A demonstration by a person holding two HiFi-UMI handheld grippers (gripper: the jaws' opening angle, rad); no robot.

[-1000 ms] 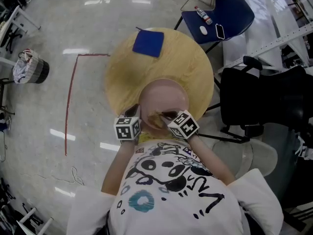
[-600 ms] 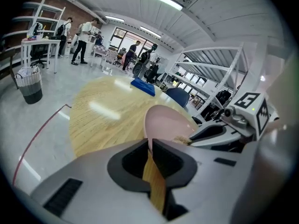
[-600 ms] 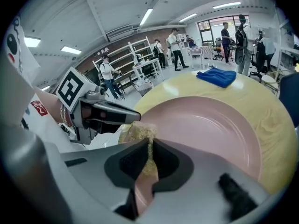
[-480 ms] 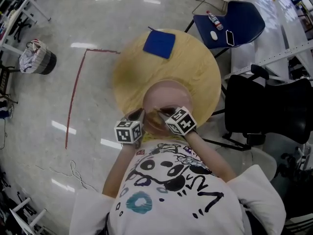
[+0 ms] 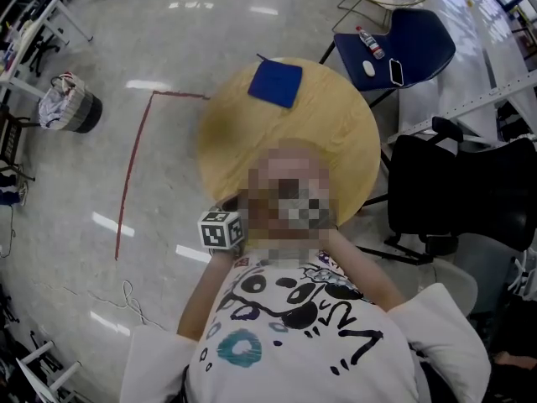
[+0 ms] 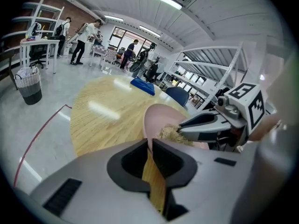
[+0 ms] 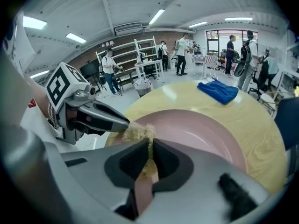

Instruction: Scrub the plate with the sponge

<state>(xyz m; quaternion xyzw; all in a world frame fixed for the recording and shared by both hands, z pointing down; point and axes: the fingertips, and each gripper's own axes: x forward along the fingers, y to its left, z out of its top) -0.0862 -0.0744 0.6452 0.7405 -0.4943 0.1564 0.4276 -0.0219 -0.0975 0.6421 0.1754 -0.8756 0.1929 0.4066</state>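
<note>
Little has changed over the last second. The left gripper (image 6: 150, 148) sits where it did at the near edge of the round bench (image 6: 100, 120), its fingers (image 6: 127, 163) clamped on the rim of the pink plate (image 7: 205, 132). The plate has stayed at that near edge, well apart from the blue cloth (image 5: 276, 83) at the far edge.

The right gripper (image 7: 150, 155) has crept only slightly across the near part of the plate (in the head view this spot is now masked, so only the gripper views show it). Its fingers (image 7: 128, 164) are closed on the tan, fibrous sponge (image 7: 138, 133), which presses on the plate's surface close to the rim, just beside the left gripper's tips.

Such small shifts suggest short scrubbing strokes confined to the near rim. By that reading the scrubbing is under way, but the wide far part of the plate has probably not been worked yet. The sponge would need to travel outward while the left grip holds the plate steady.
</note>
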